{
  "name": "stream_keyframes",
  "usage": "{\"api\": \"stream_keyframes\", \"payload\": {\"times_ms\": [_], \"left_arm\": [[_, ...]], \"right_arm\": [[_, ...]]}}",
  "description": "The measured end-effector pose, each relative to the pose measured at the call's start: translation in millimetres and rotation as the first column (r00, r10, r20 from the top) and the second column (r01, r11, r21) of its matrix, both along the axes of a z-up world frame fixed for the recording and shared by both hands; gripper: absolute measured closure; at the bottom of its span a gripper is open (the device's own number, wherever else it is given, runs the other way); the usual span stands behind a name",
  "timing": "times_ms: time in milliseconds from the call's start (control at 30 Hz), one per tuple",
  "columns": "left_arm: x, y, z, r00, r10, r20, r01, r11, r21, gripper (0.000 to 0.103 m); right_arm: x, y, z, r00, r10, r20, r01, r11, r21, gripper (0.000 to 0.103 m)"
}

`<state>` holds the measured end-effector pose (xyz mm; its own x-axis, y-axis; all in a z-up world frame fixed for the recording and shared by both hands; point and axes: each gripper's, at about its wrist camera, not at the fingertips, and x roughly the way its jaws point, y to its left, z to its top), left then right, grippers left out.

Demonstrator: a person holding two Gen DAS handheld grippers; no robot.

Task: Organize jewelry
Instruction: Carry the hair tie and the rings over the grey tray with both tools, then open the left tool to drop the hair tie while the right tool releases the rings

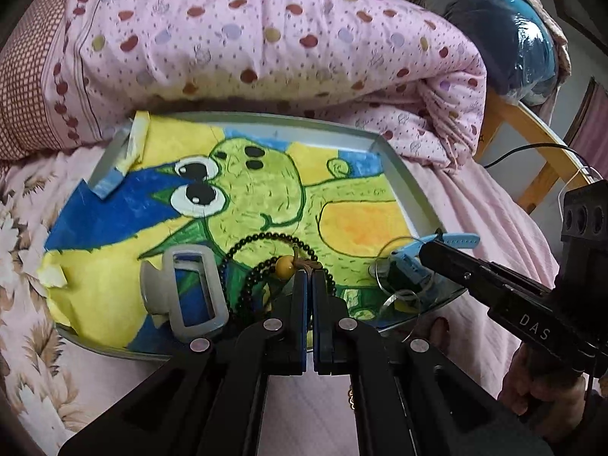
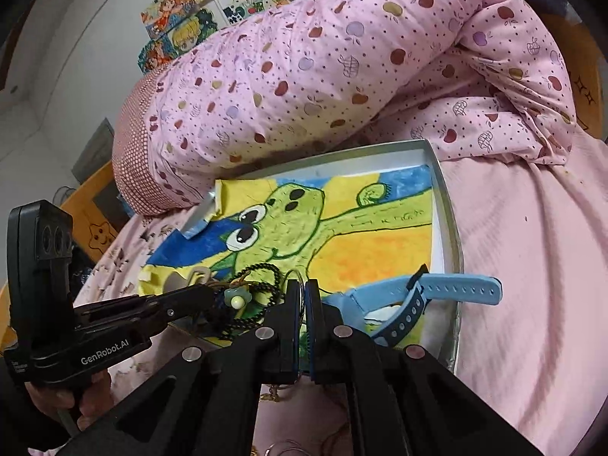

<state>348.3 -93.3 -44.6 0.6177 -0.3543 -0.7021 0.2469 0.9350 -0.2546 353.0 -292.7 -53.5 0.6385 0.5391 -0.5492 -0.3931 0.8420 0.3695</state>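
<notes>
shallow metal tray [image 1: 399,174] on a pink sheet [image 1: 505,228], lined with a frog drawing [image 1: 266,190]. folded quilt [image 1: 247,38] with apple print lies against the tray's far rim. wooden bed frame [image 1: 532,129] beyond it on the right.

in the tray, near edge: grey hair claw [image 1: 190,288] at left, black bead string [image 1: 266,262] in the middle with a yellow bead [image 1: 285,267], blue watch [image 1: 414,262] at right, thin clear ring [image 1: 395,269] looped just beside the watch.

left gripper [image 1: 309,277]: fingers pressed together at the bead string's cord, right by the yellow bead; looks pinched on the cord. the string itself lies on the drawing.

right gripper [image 2: 302,288]: fingers nearly together with a thin wire-like hoop between them; cannot tell whether it is clamped. in the left view this gripper's tip sits over the watch and hides part of it.

in the way: the watch strap [image 2: 456,285] juts out over the tray's right rim, just beside the right gripper. the left gripper crosses in front of the bead string in the right view.

only the right view shows: a pale green flower charm [image 2: 235,296] on the beads, a darker second strap [image 2: 406,315] under the blue one, cartoon pictures [image 2: 178,30] on the wall, a hand [image 2: 76,402] on the left tool's grip, gold chain [image 2: 273,393] on the sheet beneath the tool.
only the left view shows: the claw whole, a plastic-wrapped blue bundle [image 1: 513,49] past the quilt.
</notes>
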Motion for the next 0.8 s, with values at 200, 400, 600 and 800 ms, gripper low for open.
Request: {"api": "stream_keyframes", "payload": {"times_ms": [200,400,600,800], "left_arm": [[-1.7,2.3,-5.7,1.000,0.008,-0.021,-0.008,1.000,-0.020,0.102],[-6.1,3.1,0.2,1.000,0.012,0.000,-0.012,1.000,-0.024,0.091],[-11.6,10.6,9.2,0.998,0.058,0.023,-0.056,0.997,-0.060,0.062],[-23.9,16.1,24.6,0.992,0.103,0.066,-0.099,0.993,-0.066,0.037]], "right_arm": [[1.6,-0.2,-2.4,1.000,-0.016,0.009,0.016,0.999,-0.036,0.099],[1.9,0.1,0.2,1.000,-0.022,0.019,0.024,0.998,-0.057,0.098],[1.7,-5.3,6.5,0.998,-0.045,0.037,0.047,0.997,-0.054,0.071],[-5.7,-13.4,26.4,0.991,-0.084,0.109,0.092,0.993,-0.077,0.050]]}}
